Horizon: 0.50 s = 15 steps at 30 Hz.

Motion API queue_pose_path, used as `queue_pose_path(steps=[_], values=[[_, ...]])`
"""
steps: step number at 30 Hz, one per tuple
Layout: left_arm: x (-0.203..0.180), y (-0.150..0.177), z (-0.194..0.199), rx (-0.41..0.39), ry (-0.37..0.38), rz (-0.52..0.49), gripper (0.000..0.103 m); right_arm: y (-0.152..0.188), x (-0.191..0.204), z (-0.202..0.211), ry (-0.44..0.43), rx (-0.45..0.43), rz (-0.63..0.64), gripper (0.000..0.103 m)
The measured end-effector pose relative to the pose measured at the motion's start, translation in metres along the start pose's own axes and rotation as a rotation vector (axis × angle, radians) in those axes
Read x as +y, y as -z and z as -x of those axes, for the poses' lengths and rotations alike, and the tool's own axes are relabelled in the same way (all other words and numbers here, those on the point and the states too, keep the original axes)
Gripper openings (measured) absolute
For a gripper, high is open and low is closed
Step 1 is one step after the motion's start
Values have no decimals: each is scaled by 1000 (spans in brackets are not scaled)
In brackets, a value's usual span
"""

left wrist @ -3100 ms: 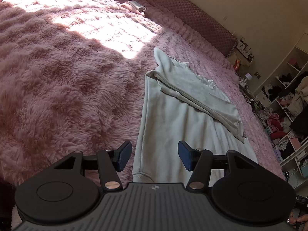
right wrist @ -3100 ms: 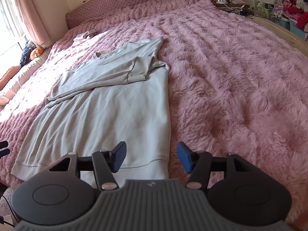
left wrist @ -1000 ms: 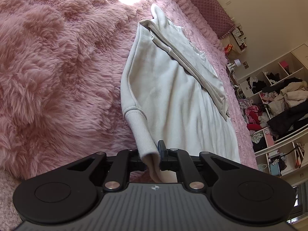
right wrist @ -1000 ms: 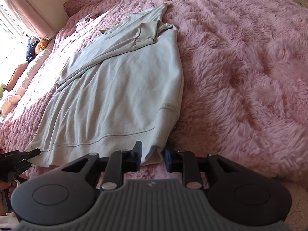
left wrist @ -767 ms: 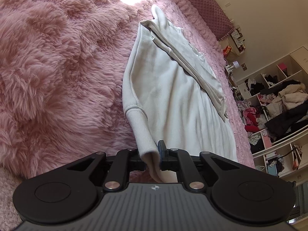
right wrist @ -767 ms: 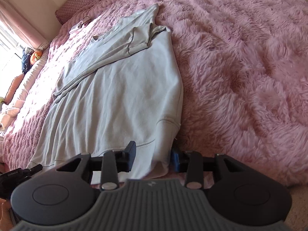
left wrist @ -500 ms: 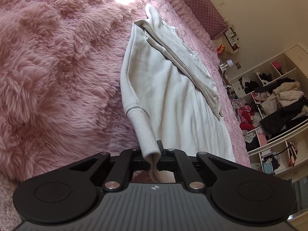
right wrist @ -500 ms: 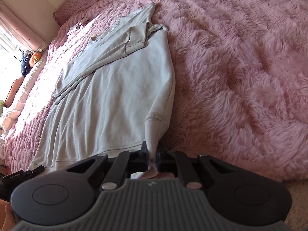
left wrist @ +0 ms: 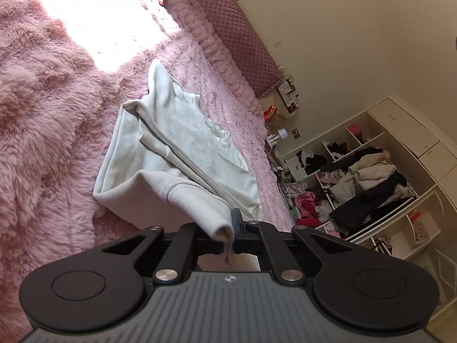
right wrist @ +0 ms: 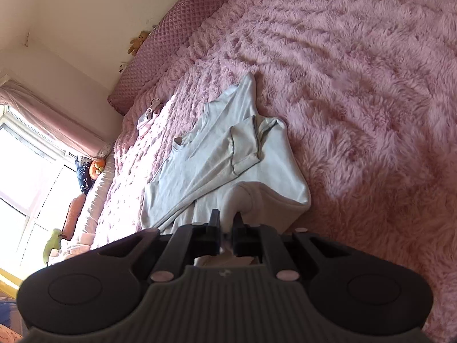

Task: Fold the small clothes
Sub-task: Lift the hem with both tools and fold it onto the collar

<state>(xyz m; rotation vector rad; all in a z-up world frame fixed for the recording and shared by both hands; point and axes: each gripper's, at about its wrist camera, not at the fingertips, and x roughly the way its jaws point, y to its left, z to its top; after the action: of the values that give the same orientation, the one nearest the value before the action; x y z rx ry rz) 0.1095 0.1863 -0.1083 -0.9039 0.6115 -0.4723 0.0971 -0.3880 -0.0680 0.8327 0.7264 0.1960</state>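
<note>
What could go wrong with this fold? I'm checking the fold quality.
1. Each tool, left and right, pinches only a hem corner of the sweatshirt; the cloth could slip out.
2. The sleeves lie loosely across the chest and may shift.
3. The fluffy blanket could drag the cloth, skewing the crease.

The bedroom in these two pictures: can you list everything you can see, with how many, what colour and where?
sweatshirt: one, pale cream, on the blanket, hem corners lifted
blanket: one, fluffy pink, covering the bed
headboard cushion: one, quilted mauve, along the wall
small garment: one, pale pink, near the cushion
teddy bear: one, brown, atop the cushion
shelves: one white unit, stuffed with mixed clothes
curtain: one, pink, at the window
left gripper: one, black, shut on the ribbed hem
right gripper: one, black, shut on the other hem corner
</note>
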Motion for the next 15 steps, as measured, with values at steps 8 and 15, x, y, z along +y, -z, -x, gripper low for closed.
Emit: queue_pose_path(steps=[8, 15], values=[[-3, -78, -64, -7, 0, -84, 4, -82, 42, -74, 21, -71, 74, 2], [19, -138, -120, -51, 20, -26, 4, -146, 63, -159, 59, -113, 118, 2]])
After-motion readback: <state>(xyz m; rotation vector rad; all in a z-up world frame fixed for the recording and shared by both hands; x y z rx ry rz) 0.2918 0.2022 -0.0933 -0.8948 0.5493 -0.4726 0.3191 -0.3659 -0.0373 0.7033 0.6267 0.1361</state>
